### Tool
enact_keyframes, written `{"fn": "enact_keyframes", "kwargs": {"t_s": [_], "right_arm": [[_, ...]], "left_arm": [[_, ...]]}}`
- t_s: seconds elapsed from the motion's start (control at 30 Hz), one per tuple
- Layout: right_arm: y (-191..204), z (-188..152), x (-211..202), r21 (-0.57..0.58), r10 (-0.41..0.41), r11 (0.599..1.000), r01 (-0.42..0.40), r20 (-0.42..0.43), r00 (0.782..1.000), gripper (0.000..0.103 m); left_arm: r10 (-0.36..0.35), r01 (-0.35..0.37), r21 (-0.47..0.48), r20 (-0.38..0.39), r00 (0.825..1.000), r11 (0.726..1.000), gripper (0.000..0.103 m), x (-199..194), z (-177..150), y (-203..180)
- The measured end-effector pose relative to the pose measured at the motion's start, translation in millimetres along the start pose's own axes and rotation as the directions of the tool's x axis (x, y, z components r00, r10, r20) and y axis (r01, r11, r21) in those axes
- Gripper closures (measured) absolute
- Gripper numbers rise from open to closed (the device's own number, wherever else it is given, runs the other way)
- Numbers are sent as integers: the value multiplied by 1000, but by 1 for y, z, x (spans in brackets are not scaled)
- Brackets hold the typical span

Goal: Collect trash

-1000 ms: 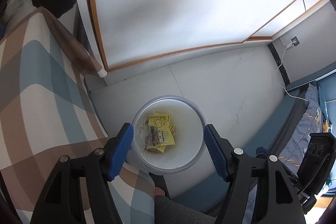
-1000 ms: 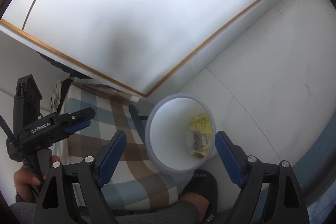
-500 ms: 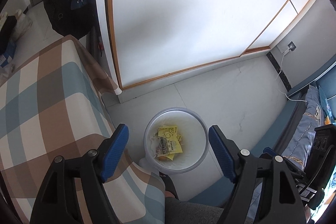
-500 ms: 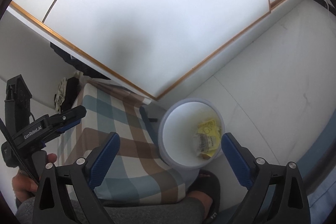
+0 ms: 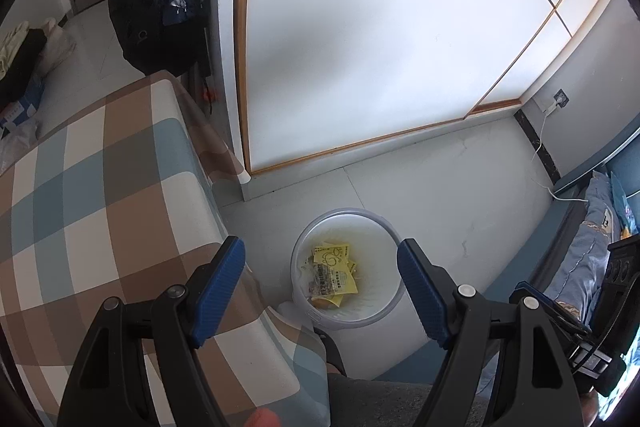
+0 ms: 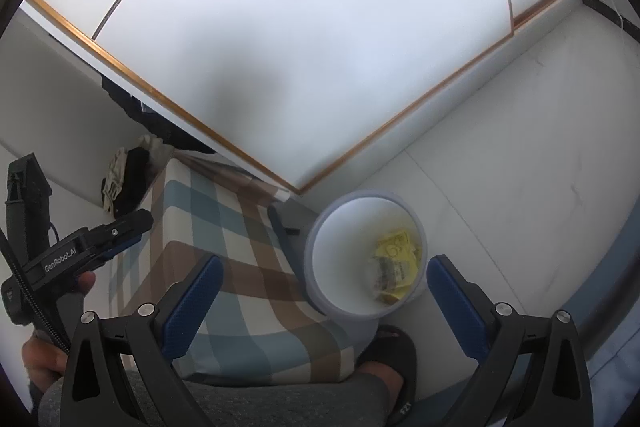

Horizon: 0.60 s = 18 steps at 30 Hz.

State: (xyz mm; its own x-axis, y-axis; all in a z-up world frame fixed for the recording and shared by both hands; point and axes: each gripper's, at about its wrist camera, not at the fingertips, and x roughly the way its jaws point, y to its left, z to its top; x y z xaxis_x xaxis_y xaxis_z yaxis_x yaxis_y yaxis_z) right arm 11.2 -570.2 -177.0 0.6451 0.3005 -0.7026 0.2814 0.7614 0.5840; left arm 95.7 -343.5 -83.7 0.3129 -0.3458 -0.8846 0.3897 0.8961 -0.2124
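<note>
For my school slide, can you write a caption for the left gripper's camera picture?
Open left gripper above a white trash bin holding yellow wrappers, beside a checked blanket.

1. The wrappers (image 5: 331, 275) in the white bin (image 5: 384, 311) carry print too small to read.
2. The bin's base hides behind the checked cover (image 6: 224, 227) and its own wall.
3. The person's foot (image 6: 384, 367) shows only partly, the sandal cut by a grey trouser leg (image 6: 256, 407).
4. The dark bundle (image 6: 128, 179) on the far surface is unclear.
</note>
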Motion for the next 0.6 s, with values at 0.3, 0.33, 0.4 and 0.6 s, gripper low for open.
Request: {"fn": "enact_keyframes", "kwargs": {"t_s": [0.3, 0.33, 0.4, 0.6], "right_arm": [[1, -1, -1, 3, 5, 1000, -5, 0, 1000, 0], [1, -1, -1, 2, 5, 1000, -5, 0, 1000, 0], [1, -1, -1, 3, 5, 1000, -5, 3, 1000, 0], [2, -1, -1, 2, 3, 1000, -3, 1, 1000, 0]], "left_arm": [[7, -7, 16, -12, 1000, 1000, 27, 0, -3, 1], [6, -6, 13, -8, 1000, 1000, 27, -1, -2, 1], [7, -7, 15, -3, 1000, 1000, 27, -2, -2, 1], [9, -9, 18, -34, 999, 1000, 27, 2, -4, 0]]}}
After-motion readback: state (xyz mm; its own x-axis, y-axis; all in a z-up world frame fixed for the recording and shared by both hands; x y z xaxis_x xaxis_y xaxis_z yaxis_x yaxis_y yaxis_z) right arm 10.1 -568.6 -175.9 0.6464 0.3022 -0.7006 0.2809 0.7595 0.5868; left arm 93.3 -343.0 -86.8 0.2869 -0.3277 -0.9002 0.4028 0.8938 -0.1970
